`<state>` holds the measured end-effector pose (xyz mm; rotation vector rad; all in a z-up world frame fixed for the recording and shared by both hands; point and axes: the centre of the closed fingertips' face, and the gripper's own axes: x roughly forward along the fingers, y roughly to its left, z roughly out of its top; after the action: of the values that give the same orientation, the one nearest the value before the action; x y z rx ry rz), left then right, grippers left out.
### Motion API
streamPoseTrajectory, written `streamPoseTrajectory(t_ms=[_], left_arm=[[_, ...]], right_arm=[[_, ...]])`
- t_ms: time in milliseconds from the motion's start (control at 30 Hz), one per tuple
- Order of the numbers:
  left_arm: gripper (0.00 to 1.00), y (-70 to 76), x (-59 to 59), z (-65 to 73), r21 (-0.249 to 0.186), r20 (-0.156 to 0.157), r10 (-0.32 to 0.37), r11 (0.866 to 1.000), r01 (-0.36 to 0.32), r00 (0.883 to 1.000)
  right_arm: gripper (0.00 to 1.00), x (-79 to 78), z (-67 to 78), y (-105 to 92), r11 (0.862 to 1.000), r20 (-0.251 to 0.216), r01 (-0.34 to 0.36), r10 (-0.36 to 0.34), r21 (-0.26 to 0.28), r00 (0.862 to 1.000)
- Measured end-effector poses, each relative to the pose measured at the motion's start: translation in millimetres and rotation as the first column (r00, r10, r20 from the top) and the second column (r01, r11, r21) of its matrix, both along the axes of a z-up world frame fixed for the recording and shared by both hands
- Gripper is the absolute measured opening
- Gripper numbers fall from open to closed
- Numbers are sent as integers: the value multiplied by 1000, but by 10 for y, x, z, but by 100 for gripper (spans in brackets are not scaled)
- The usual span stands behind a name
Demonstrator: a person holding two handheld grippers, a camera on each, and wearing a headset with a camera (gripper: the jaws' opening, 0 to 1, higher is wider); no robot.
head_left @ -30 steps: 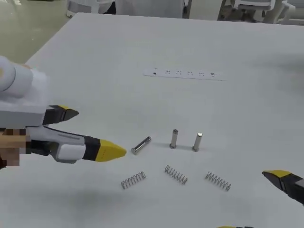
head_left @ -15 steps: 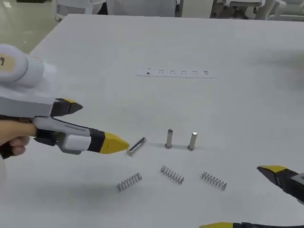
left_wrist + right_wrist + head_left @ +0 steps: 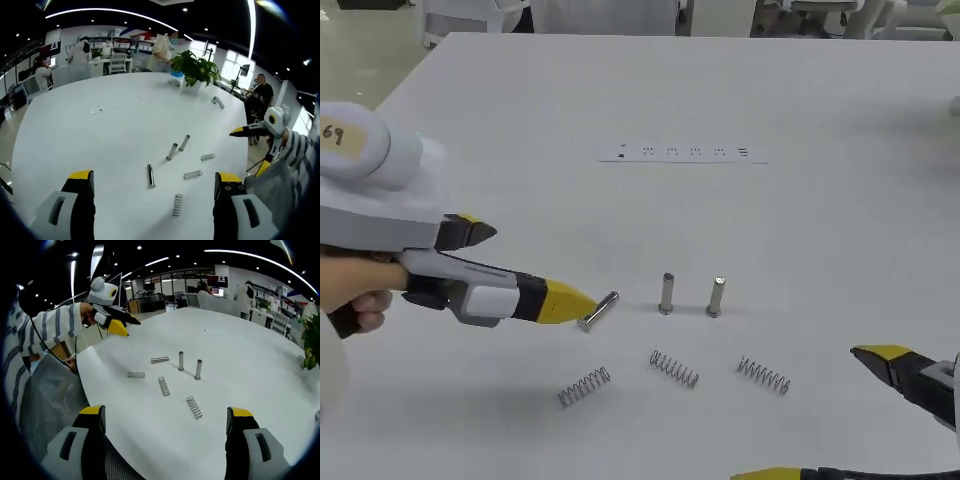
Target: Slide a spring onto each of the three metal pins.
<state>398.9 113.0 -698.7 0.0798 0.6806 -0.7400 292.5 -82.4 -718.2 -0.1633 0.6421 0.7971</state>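
Big white surface [image 3: 800,220] is carrying everything. Closest, the right hand-held gripper [image 3: 812,412] is hanging low with its jaws wide apart, holding nothing. Next, three springs are lying in a row: the left spring [image 3: 584,386], the middle spring [image 3: 674,368] and the right spring [image 3: 763,376]. Just behind them, apart from the springs, the lying pin [image 3: 599,310] is resting flat, while the left standing pin [image 3: 667,293] and the right standing pin [image 3: 716,297] are standing side by side. The left hand-held gripper [image 3: 537,268] is reaching in with jaws wide apart, its yellow tip right beside the lying pin. Farther back, a thin white strip [image 3: 680,152] is lying flat
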Motion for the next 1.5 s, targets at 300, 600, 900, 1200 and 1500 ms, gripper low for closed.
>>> streamPoseTrajectory(t_ms=[300,600,900,1200,1500], left_arm=[[94,-36,39,-57,13,-7,27,1000,-26,1000],[87,-78,111,-142,46,1,25,999,-25,1000],[74,-175,221,-158,83,33,37,996,-40,999],[60,-306,277,-277,113,9,6,994,-7,1000],[46,-365,336,-443,149,-25,-16,989,19,1000]], right_arm=[[99,6,13,-7,1000,4,0,0,-13,1000],[99,63,65,-39,1000,13,25,-24,-16,1000],[99,46,46,-50,999,3,24,-24,-21,1000],[99,57,57,-21,1000,4,22,-22,-10,1000],[99,46,54,-21,1000,-1,22,-23,-5,1000]])
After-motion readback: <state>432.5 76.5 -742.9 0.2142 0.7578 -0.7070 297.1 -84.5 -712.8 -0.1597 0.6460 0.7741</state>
